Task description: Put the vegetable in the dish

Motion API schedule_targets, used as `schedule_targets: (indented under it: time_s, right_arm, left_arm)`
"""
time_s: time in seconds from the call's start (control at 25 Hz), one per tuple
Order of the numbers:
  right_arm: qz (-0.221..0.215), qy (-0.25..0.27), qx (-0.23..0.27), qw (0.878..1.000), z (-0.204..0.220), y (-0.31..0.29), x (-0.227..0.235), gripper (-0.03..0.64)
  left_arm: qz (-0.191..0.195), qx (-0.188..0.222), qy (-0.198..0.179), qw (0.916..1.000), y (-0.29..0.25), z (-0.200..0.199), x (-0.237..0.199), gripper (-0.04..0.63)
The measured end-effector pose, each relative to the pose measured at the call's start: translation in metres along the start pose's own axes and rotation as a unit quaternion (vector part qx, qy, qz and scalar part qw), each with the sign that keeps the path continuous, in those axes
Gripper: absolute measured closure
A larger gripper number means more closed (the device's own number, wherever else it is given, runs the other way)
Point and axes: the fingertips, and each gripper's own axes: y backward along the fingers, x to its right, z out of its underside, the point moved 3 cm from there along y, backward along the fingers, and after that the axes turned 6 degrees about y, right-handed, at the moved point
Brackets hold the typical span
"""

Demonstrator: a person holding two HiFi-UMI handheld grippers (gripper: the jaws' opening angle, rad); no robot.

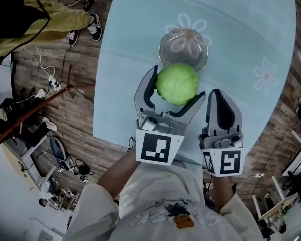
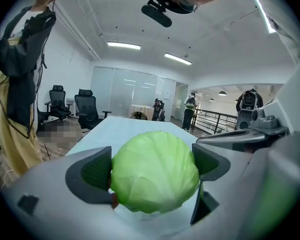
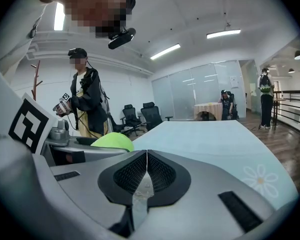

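Note:
A round green cabbage (image 1: 176, 84) is clamped between the jaws of my left gripper (image 1: 174, 91), which is shut on it. In the left gripper view the cabbage (image 2: 155, 171) fills the gap between the two pads and sits above the table. A clear glass dish (image 1: 183, 47) stands on the table just beyond the cabbage, which overlaps the dish's near rim from above. My right gripper (image 1: 222, 102) is held beside the left one, to its right, shut with nothing in it; its pads (image 3: 162, 172) meet at a thin seam. The cabbage (image 3: 112, 142) shows at that view's left.
The pale blue table (image 1: 241, 44) has white flower prints and a curved edge; wooden floor lies to its left. Cables and a power strip (image 1: 52, 82) lie on the floor. A person (image 3: 87, 101) stands left of the table, with office chairs (image 2: 72, 104) beyond.

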Motion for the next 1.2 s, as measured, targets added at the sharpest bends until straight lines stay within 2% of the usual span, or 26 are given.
schedule_targets:
  time_s: [0.72, 1.2]
  right_arm:
    - [0.021, -0.024, -0.02, 0.999, 0.029, -0.022, 0.016, 0.594]
    - [0.025, -0.039, -0.034, 0.998, 0.053, -0.038, 0.036, 0.594]
  left_arm:
    - [0.015, -0.026, 0.001, 0.9995, -0.059, 0.037, -0.015, 0.084]
    - [0.009, -0.043, -0.004, 0.999, -0.097, 0.063, -0.019, 0.084]
